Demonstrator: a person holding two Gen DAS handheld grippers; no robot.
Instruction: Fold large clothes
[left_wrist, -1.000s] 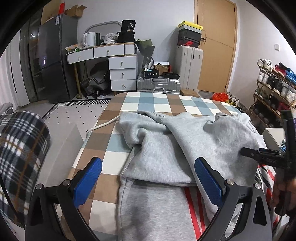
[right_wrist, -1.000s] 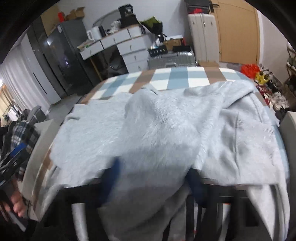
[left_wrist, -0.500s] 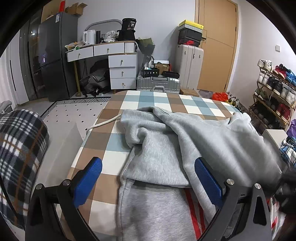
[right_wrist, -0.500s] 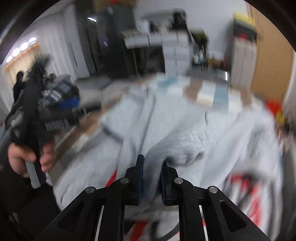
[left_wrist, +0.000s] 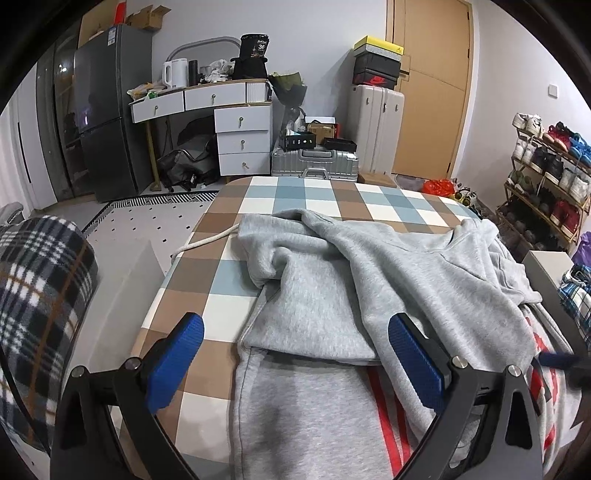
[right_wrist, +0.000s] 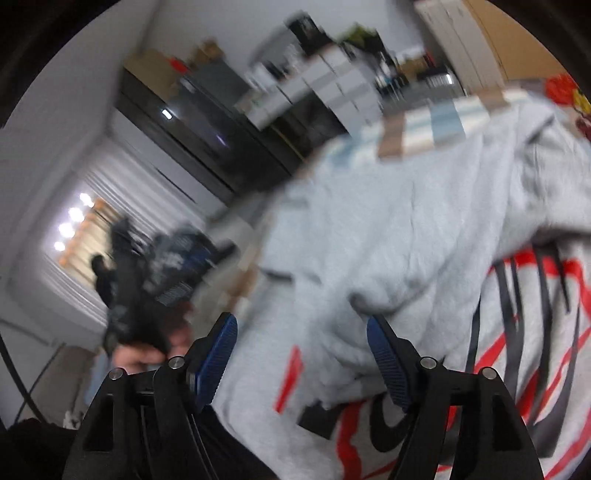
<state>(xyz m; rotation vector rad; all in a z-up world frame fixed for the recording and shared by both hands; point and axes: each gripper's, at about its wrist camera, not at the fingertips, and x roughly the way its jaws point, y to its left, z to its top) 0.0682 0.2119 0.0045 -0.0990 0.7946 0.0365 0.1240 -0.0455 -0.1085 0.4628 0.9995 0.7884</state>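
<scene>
Dark fridge, white drawer desk, silver suitcase, shoe rack; perhaps a kettle.

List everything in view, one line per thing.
hoodie: one, grey with red and black print, on the table
table: one, brown, blue and white check, centre
cord: one, white, table's left edge
fridge: one, dark, far left
desk: one, white drawers, back wall
suitcases: two, silver, by the door
shoe rack: one, right wall
left gripper: open, over hoodie
right gripper: opening, nothing pinched
</scene>
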